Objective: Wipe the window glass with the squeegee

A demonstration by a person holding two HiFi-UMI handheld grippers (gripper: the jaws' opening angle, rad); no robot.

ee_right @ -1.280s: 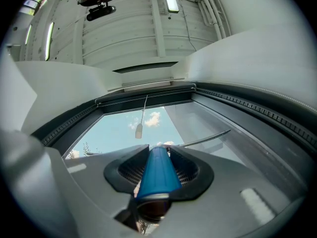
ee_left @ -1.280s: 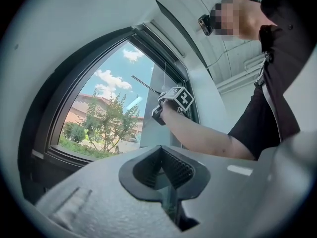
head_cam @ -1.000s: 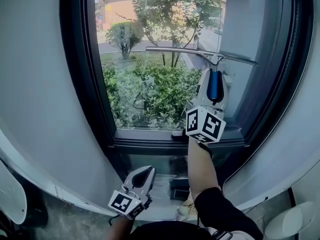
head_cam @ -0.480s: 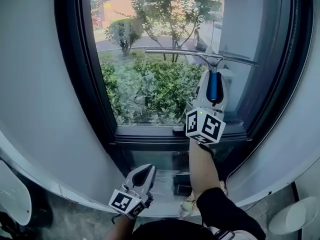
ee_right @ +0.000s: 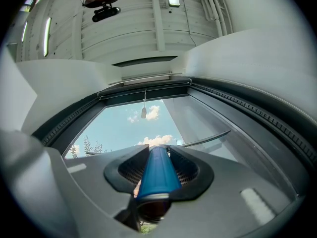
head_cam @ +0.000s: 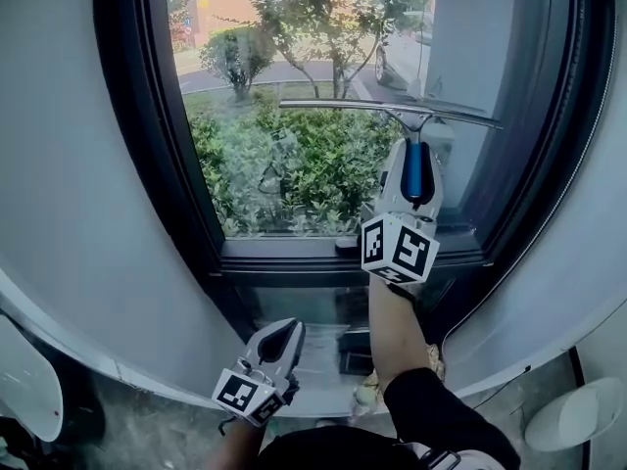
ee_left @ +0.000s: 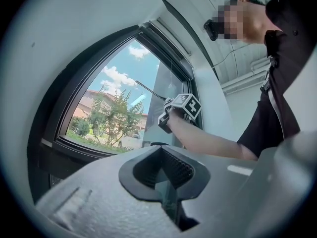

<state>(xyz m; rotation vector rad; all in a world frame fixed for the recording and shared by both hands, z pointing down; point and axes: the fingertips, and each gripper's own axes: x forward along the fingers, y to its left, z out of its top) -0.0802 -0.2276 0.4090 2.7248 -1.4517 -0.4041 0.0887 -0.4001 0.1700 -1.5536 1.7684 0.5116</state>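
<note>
Head view: right claw (head_cam: 415, 155) pinches squeegee (head_cam: 392, 109), now lower on glass (head_cam: 294, 164); left claw (head_cam: 285, 335) pressed together.

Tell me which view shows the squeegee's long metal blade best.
The head view: the long metal blade lies whole across the window glass. The right gripper view shows mostly the blue handle in the right tool, with one blade end. The left gripper view shows only a thin distant line.

The dark sill (head_cam: 284, 254) beneath the window glass (head_cam: 294, 164) carries one small dark object (head_cam: 346, 247) near its middle, and a pale rounded thing (head_cam: 578, 427) sits on the speckled floor (head_cam: 147, 429).
</note>
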